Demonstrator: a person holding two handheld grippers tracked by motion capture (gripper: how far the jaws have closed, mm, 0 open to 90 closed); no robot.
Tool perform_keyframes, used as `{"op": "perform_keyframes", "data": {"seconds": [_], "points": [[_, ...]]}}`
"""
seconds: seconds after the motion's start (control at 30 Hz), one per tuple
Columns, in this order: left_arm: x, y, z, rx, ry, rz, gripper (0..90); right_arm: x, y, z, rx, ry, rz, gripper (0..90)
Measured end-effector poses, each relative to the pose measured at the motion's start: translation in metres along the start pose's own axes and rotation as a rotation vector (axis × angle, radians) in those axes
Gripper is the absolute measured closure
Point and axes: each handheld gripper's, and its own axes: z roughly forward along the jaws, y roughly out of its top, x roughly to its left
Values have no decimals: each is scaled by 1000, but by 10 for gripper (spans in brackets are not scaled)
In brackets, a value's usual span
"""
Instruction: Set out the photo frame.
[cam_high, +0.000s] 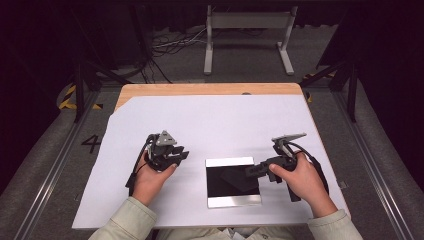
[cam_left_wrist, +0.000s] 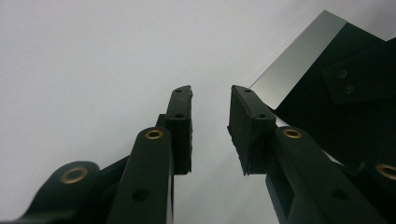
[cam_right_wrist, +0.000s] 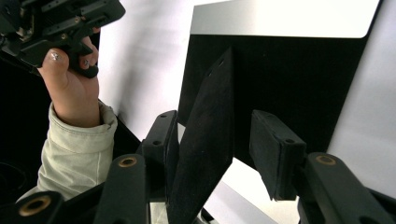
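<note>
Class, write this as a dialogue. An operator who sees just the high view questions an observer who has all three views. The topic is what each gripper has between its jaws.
Operator: From above, the right gripper reaches over the panel. Is it gripping anything?
Observer: No. In the right gripper view, a black flap stands on edge between the open jaws, with a clear gap to one pad.
Operator: And the left gripper?
Observer: In its own view the jaws are open with nothing between them, and there is just white sheet beneath.
</note>
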Motion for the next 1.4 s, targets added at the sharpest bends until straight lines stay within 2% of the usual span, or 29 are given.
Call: {"op": "perform_keyframes", "data": {"seconds": [0.5, 0.7, 0.8, 1.13, 1.4], "points": [[1, 0, 0, 0, 0, 0, 703, 1, -1, 15, 57, 2, -9, 538], [1, 0, 0, 0, 1, 0, 704, 3, -2, 20, 83, 9, -30, 569], [1, 0, 0, 1, 1, -3, 704, 4, -2, 22, 81, 3, -42, 631], [1, 0, 0, 0, 1, -4, 703, 4, -2, 21, 75, 12, -55, 661], [1, 0, 0, -5, 2, -5, 703, 3, -1, 20, 62, 48, -98, 695]]}}
